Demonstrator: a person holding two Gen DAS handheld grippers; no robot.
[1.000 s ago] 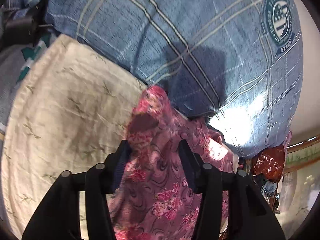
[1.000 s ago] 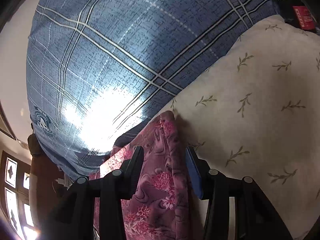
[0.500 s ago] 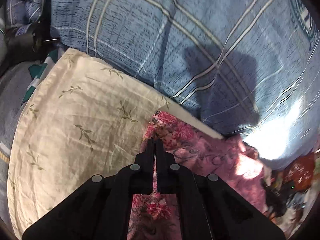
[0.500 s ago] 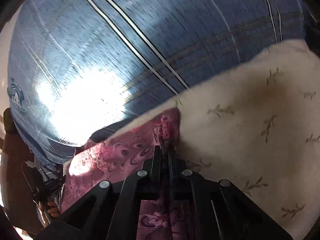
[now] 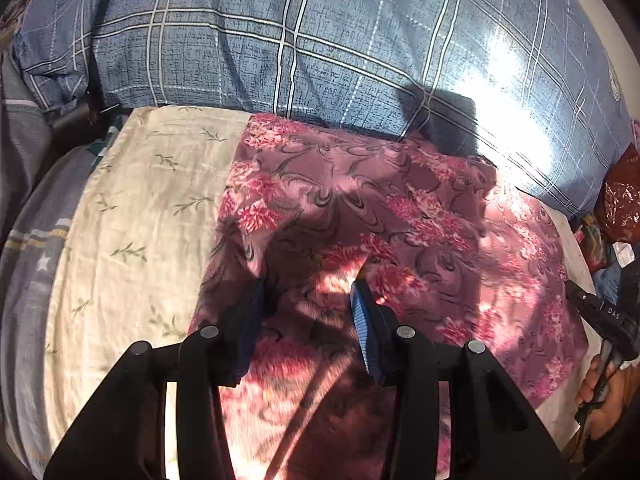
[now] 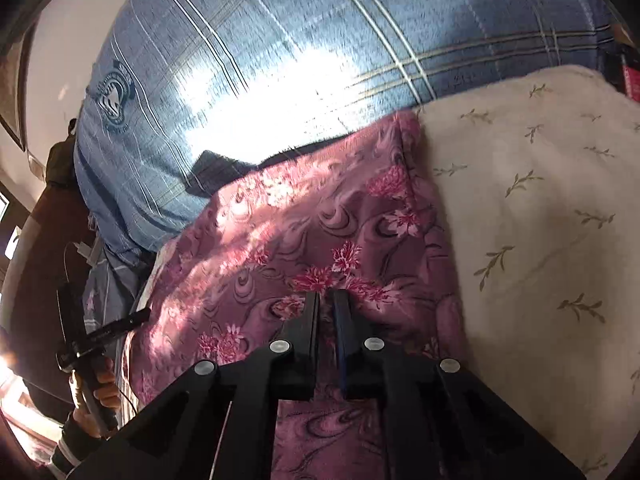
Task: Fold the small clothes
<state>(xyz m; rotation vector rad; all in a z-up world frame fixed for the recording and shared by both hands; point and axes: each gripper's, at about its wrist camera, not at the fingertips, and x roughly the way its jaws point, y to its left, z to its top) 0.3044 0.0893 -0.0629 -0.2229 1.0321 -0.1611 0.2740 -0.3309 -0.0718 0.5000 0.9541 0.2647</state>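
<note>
A pink floral cloth (image 5: 400,208) lies spread over a cream leaf-print sheet (image 5: 132,220), its far edge against a blue plaid pillow (image 5: 320,40). My left gripper (image 5: 308,288) hovers over the cloth's near left part. Its jaws are opening and the pads press on nothing, though a fold laps the left finger. In the right wrist view the cloth (image 6: 300,220) fills the middle. My right gripper (image 6: 326,296) is shut, with a thin fold of the cloth nipped at its tips and wrinkles running off to the right.
The cream sheet (image 6: 540,220) stretches right of the cloth. The blue plaid pillow (image 6: 280,60) rises behind. A hand (image 5: 600,392) holds the other gripper at the right edge. In the right wrist view a hand (image 6: 92,384) is low on the left. Grey striped bedding (image 5: 24,260) lies left, a red bag (image 5: 620,200) right.
Both grippers shut on the cloth near its far corners, then drew back toward me. The left has since opened. Far more of the cloth now shows, lying flat.
</note>
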